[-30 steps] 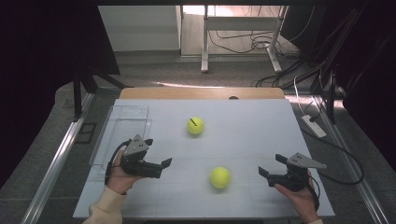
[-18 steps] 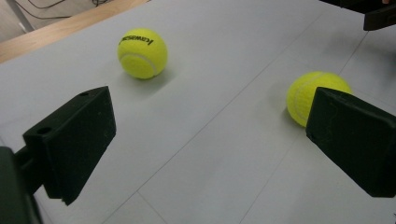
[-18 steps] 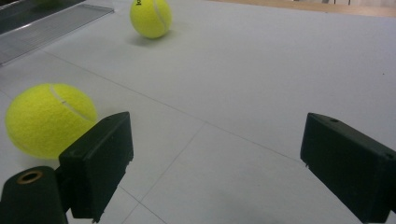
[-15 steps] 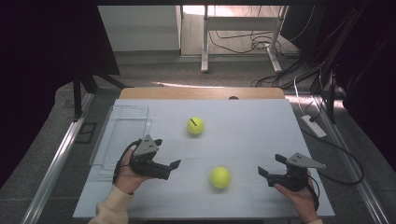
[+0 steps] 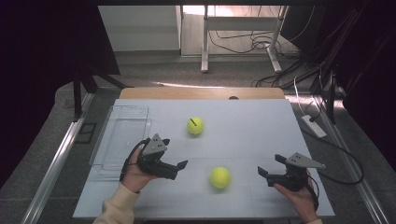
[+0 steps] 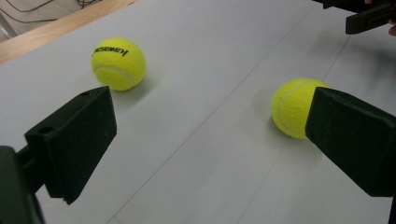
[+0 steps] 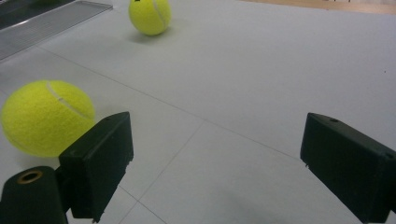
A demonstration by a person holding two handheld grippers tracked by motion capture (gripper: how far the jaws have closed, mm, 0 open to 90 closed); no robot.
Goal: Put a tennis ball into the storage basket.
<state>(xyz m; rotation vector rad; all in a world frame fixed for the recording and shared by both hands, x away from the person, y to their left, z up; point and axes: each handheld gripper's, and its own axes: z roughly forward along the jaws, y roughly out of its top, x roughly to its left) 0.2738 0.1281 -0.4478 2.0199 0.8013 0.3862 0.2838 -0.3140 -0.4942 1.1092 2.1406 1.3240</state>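
Observation:
Two yellow tennis balls lie on the white table top [image 5: 252, 130]. The near ball [image 5: 220, 177] rests between my two grippers; the far ball [image 5: 195, 125], with black print on it, sits toward the middle. My left gripper [image 5: 175, 153] is open and empty, a short way left of the near ball. In the left gripper view its jaws [image 6: 210, 140] stand wide apart, with the near ball [image 6: 294, 107] just beyond the right jaw and the far ball [image 6: 118, 63] farther off. My right gripper [image 5: 271, 165] is open and empty to the right of the near ball [image 7: 46, 116].
A clear plastic tray [image 5: 122, 135] stands along the table's left side, just behind my left hand. A wooden strip [image 5: 201, 93] runs along the far edge. A cable trails off the table at the right. Table legs and cables stand on the floor beyond.
My left gripper has moved right toward the near ball. The right gripper and both balls have stayed where they were.

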